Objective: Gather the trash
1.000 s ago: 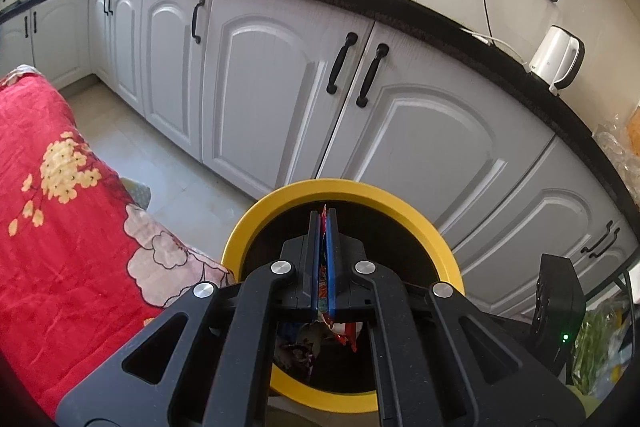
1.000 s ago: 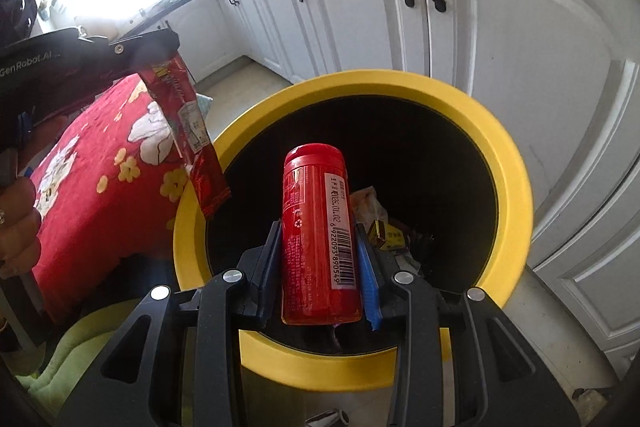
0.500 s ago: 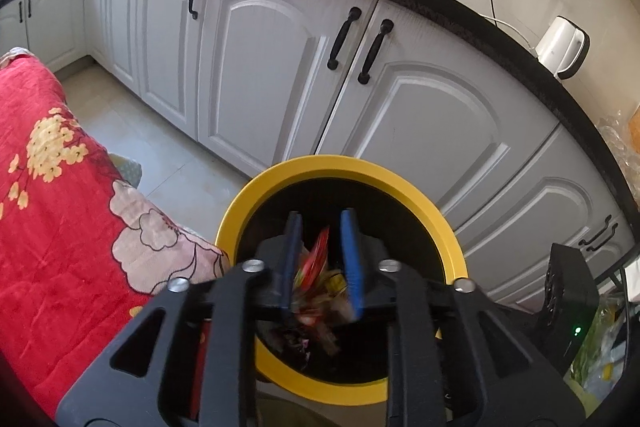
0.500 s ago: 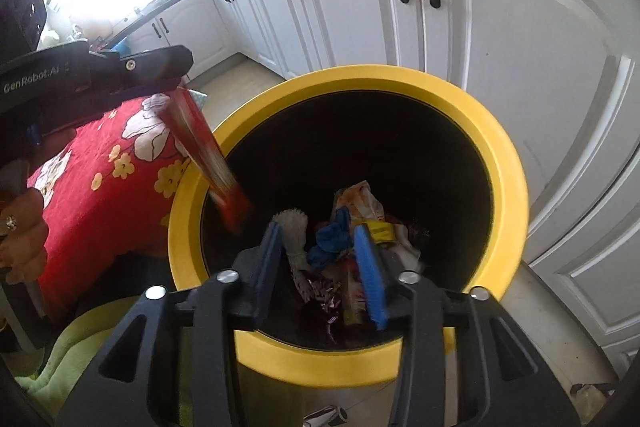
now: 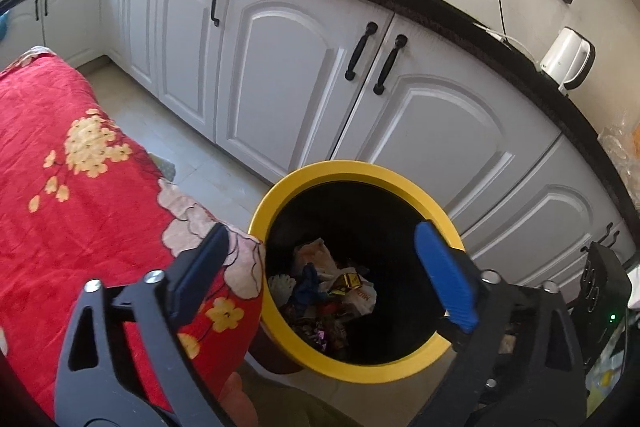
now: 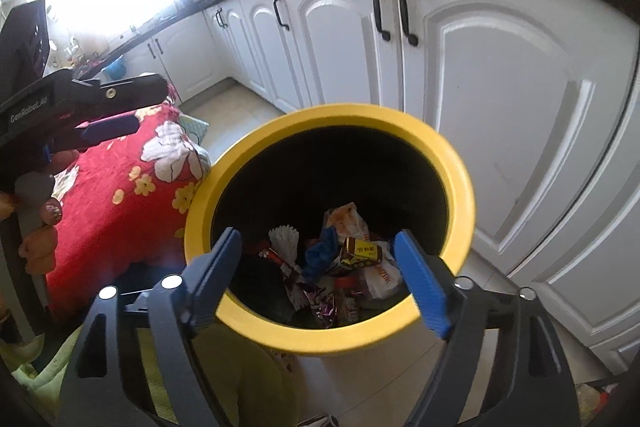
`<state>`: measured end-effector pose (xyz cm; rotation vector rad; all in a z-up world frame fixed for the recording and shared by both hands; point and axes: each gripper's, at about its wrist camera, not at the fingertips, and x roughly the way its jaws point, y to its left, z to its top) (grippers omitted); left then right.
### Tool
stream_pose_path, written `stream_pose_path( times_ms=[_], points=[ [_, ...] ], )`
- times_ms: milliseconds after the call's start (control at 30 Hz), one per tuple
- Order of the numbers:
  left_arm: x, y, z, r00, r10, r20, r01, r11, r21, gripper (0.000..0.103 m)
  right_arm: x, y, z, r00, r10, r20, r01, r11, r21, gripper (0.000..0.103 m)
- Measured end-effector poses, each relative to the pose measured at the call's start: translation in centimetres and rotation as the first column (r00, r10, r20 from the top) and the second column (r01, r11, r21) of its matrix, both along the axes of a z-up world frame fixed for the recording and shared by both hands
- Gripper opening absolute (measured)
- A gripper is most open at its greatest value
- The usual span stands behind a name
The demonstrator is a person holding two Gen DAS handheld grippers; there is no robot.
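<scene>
- Both grippers of mine hang spread wide over the yellow-rimmed bin (image 6: 460, 187), with nothing between the fingers.
- My left gripper (image 5: 320, 267) has its blue pads far apart; one finger sits over the red flowered cloth (image 5: 60, 187), the other over the bin's far rim.
- My right gripper (image 6: 320, 275) is released too, its fingers straddling the near side of the rim.
- Down inside the black interior lies the trash (image 6: 344, 267): crumpled wrappers, a blue scrap, a small yellow-brown carton, a white ribbed piece and shiny foil packets, all heaped at the bottom.
- From the right wrist view, my left gripper (image 6: 108, 123) shows at the left edge, above the red cloth and beside the bin, with my hand (image 6: 44, 219) wrapped around its handle.
- White cabinet doors (image 5: 304, 75) with black handles stand just behind the bin, under a dark bench (image 5: 440, 11).
- A white kettle (image 5: 568, 63) stands on that bench, near the wall.
</scene>
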<state>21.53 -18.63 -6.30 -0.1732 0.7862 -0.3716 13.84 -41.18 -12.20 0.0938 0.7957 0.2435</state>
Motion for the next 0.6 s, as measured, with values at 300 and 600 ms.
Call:
stream_pose_path(
  times_ms=[300,600],
  points=[
    [-3.2,2.0,1.9,0.999,0.031,0.042,-0.032,0.999,0.042,0.092,-2.4,0.7,2.9,0.998,-0.017,0.06,0.016,1.0,0.015,0.096],
    [-7.7,5.1,4.4,0.989,0.086,0.12,-0.095,0.993,0.069,0.092,-5.3,3.0,5.7,0.991,-0.022,0.135,0.026,0.999,-0.022,0.097]
  ],
)
